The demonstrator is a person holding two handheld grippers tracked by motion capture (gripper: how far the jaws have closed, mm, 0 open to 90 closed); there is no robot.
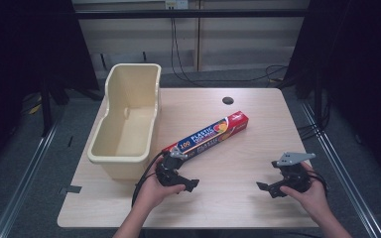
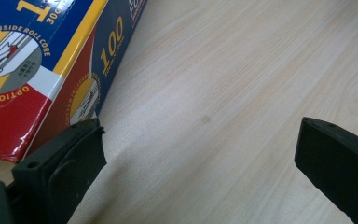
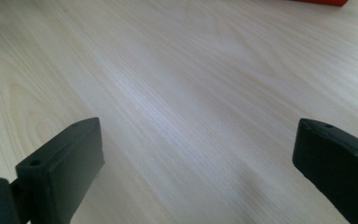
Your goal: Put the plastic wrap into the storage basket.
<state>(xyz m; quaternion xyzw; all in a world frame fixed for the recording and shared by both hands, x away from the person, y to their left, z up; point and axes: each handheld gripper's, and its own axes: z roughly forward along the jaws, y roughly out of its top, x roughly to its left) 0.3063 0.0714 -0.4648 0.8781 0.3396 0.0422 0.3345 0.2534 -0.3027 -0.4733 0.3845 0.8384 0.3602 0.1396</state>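
Hovering low at the near end of the plastic wrap box (image 1: 209, 133), the left gripper (image 2: 200, 154) has its jaws spread wide, nothing between them, one jaw just beside the box's corner. The box lies diagonally mid-bench (image 1: 238, 163), next to the cream bin (image 1: 129, 114). Over to the right gripper (image 3: 198, 158): jaws spread too, over bare wood, well apart from the box.

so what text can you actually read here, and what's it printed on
"100" on the side of the wrap box
"INSIDE ROLL CORE" on its top face, left gripper view
"OPTIONAL" upside down on the round badge there
"PLASTIC" on the box, high view
Other print on the box is too small or cut off.
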